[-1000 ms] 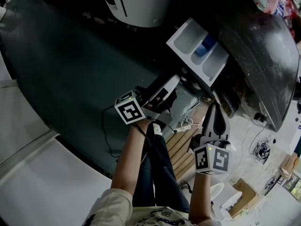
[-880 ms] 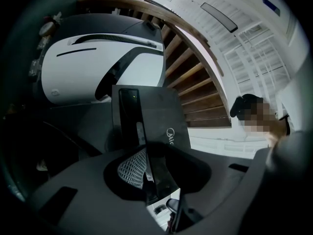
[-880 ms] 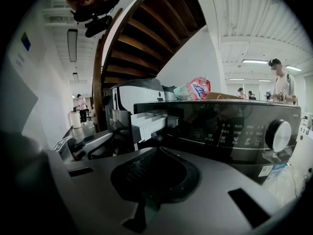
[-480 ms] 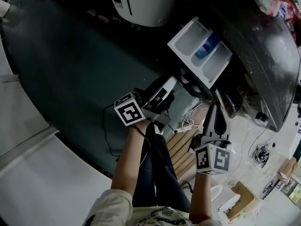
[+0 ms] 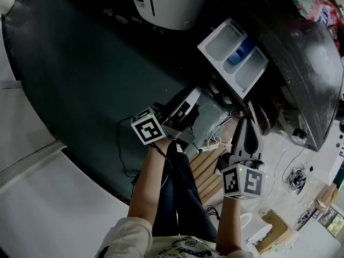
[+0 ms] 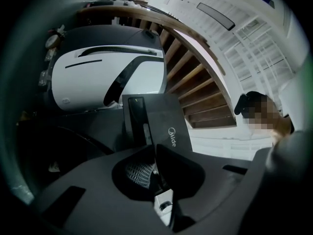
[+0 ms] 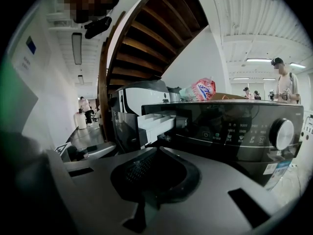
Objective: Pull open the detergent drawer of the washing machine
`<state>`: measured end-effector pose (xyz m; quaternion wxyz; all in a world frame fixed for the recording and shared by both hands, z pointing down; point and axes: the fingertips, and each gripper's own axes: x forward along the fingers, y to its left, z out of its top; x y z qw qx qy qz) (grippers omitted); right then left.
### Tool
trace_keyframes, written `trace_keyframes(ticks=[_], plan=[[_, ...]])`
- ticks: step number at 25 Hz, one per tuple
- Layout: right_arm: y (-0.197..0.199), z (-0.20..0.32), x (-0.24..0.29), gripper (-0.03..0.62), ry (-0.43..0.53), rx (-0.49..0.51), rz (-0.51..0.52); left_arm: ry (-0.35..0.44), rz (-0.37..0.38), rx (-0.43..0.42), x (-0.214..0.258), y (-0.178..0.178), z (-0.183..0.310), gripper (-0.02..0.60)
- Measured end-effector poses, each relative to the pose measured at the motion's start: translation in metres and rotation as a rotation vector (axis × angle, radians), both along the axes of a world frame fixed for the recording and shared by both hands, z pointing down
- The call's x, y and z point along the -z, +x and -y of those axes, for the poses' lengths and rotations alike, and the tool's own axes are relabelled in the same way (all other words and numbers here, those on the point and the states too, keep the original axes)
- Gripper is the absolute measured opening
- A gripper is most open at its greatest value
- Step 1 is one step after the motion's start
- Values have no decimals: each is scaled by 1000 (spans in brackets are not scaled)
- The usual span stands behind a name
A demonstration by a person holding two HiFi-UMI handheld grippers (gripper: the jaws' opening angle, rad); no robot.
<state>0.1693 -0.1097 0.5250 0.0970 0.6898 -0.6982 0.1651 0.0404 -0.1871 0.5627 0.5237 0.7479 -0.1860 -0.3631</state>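
The white detergent drawer (image 5: 224, 43) stands pulled out of the dark washing machine (image 5: 301, 63), showing a blue compartment. In the right gripper view the drawer (image 7: 155, 124) juts left from the control panel. My left gripper (image 5: 192, 97) hangs below the drawer and apart from it. Its jaws have just been closing and now meet with nothing between them. Ahead of it in the left gripper view (image 6: 156, 148) is the drawer's dark front panel (image 6: 164, 116). My right gripper (image 5: 246, 123) is shut and empty, pointing at the machine's front (image 7: 234, 126).
A white appliance (image 5: 166, 4) stands left of the washing machine. A pink packet (image 7: 201, 88) lies on top of the machine. Wooden stairs (image 7: 146, 43) rise overhead. Cables (image 5: 298, 171) and boxes lie on the floor at right. People (image 7: 283, 80) stand far off.
My left gripper has drifted slightly away from the open drawer. The drawer stays out and the right gripper has kept still.
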Motion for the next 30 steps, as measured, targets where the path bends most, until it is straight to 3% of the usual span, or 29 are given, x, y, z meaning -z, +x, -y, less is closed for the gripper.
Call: trace_keyframes(ticks=[7,14,26,30], plan=[[7,-3,6,12,6,-1,5,-24,25,-1,-1,4,-10,48],[8,-2,16,13,25,2,4,-39,-2,-14,5,13,-6,164],[10,-6,7,14,5,-7,0,11,-79,-34,20,27,5,173],[11,-5,6,14,5,-10,-2,-11,-105,-38,19,26,5,159]])
